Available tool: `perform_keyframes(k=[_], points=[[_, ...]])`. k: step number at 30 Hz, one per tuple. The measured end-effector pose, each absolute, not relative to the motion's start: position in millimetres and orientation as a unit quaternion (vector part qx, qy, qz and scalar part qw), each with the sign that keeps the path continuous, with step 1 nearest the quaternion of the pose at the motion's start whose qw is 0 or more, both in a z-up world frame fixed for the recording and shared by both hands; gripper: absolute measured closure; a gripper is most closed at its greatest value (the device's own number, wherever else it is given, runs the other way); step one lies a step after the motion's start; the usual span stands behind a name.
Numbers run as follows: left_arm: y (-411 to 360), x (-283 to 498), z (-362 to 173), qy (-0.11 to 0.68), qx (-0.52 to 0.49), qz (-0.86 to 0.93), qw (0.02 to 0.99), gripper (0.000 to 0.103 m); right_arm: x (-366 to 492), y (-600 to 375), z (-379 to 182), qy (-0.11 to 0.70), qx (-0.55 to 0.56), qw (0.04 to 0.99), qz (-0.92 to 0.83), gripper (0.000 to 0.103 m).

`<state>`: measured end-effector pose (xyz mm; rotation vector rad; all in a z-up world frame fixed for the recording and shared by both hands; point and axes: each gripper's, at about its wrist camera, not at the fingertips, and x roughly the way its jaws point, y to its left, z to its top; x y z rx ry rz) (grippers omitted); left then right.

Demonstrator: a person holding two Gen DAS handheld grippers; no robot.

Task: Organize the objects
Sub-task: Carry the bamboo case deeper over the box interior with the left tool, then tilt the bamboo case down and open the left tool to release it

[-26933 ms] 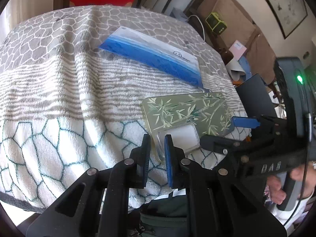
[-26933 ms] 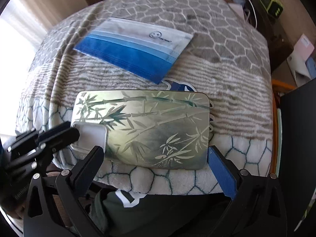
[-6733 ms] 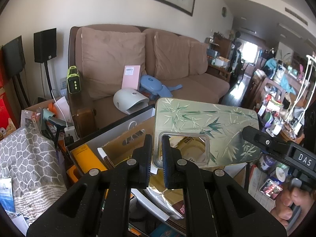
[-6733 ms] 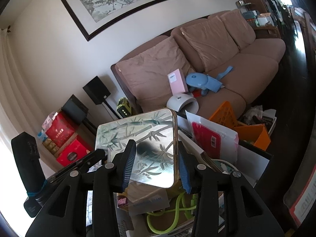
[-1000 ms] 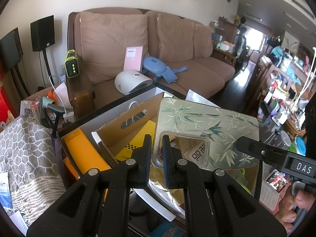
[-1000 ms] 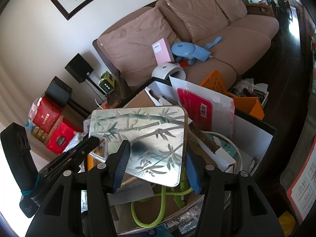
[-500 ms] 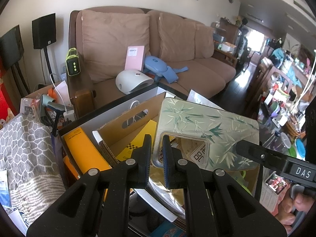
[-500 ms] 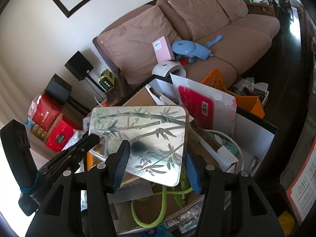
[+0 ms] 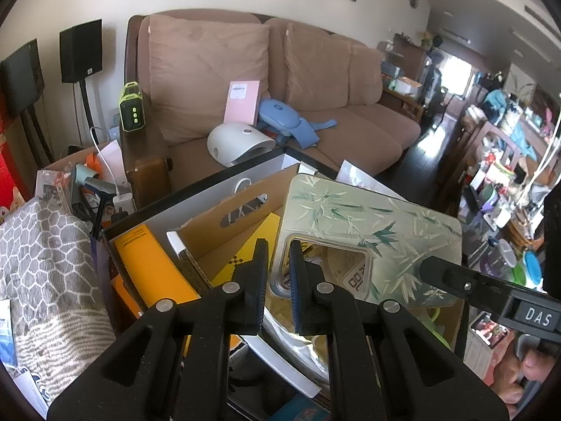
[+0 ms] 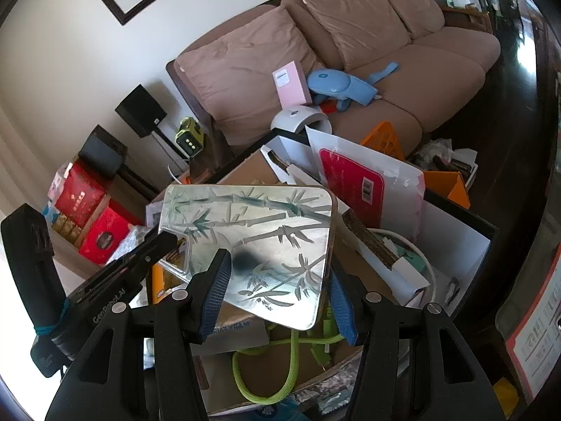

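A flat metal lid [image 9: 368, 217] printed with green bamboo and pierced by a clear window hangs tilted over an open cardboard box [image 9: 224, 207]. My left gripper [image 9: 278, 245] is shut on the lid's near edge beside the window. In the right wrist view the lid [image 10: 252, 224] sits between the blue pads of my right gripper [image 10: 278, 273], which is shut on its two sides. The left gripper [image 10: 154, 249] reaches in from the left there. One finger of the right gripper [image 9: 438, 270] shows at the lid's right side in the left wrist view.
Under the lid the box holds yellow books [image 9: 147, 263], a green rope [image 10: 291, 361] and a white bag with a red panel [image 10: 354, 182]. A brown sofa [image 9: 315, 80] behind carries a pink box, a blue toy and a white dome. A patterned blanket [image 9: 45, 263] lies at left.
Long ago the lid lay on the blanket; since then both grippers carried it over the boxes and lowered it a little. Over the last second nothing has visibly moved.
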<state>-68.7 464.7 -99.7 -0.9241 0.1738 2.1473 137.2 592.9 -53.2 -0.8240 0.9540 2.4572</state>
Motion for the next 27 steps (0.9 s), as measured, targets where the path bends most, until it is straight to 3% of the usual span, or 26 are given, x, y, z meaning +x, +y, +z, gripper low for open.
perform_keyframes(k=[14, 27], points=[[465.9, -71.3, -99.5, 0.065, -0.369, 0.843, 0.386, 0.093, 136.6, 590.9, -53.0, 0.337, -0.294, 0.190, 0.874, 0.047], [464.4, -73.2, -99.3, 0.063, -0.373, 0.845, 0.377, 0.081, 134.7, 589.4, -53.8, 0.332, -0.297, 0.195, 0.874, 0.047]])
